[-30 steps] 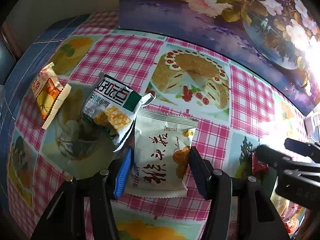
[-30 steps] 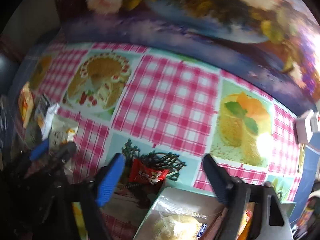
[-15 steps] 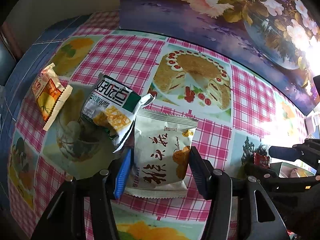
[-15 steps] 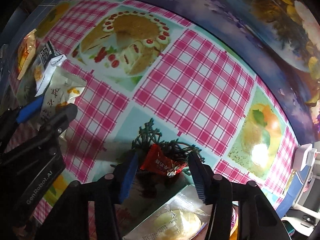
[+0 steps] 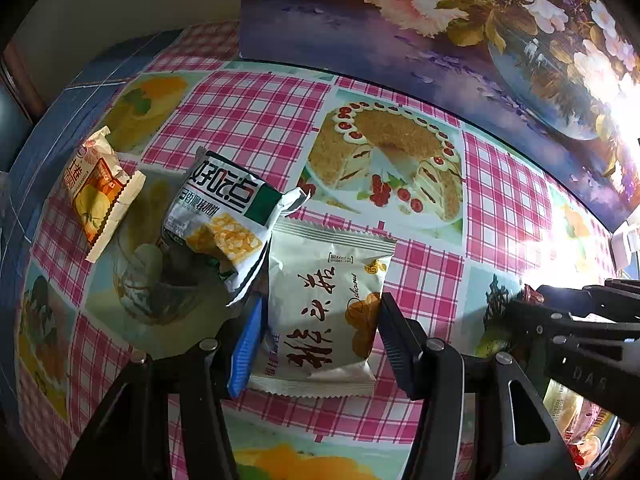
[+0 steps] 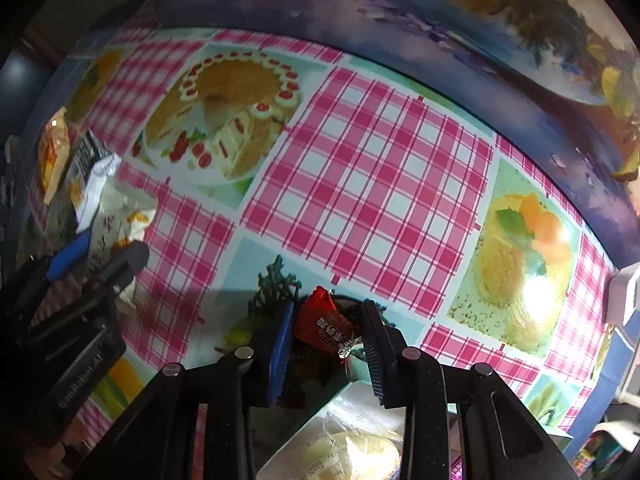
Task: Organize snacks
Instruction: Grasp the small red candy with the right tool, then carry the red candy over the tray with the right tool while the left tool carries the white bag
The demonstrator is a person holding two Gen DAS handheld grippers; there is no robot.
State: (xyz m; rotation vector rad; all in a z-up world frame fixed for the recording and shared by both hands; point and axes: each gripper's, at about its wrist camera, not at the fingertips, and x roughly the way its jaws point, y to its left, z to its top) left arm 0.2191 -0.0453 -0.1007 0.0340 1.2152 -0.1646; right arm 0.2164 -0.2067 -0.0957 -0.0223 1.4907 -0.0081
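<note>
A white snack packet [image 5: 316,264] with dark lettering lies flat on the checked tablecloth. My left gripper [image 5: 322,298] is shut on it, one pad against each long side. A small red snack packet [image 6: 324,324] sits between the pads of my right gripper [image 6: 328,308], which points straight down; its jaws are closing and the pads press on the wrapper. In the left wrist view the right gripper [image 5: 560,308] shows at the right edge with a red corner [image 5: 530,294] sticking out. The left gripper [image 6: 100,256] appears at the left of the right wrist view.
A green and white snack bag [image 5: 224,212] overlaps the white packet's top left corner. An orange packet [image 5: 96,188] lies further left. A box [image 6: 280,452] holding wrapped snacks sits just below the right gripper. A flower-printed panel [image 5: 400,40] stands along the table's far edge.
The right gripper's jaws went from wide apart to pressing on the red packet, after shifting over it. The left gripper and its white packet stayed put.
</note>
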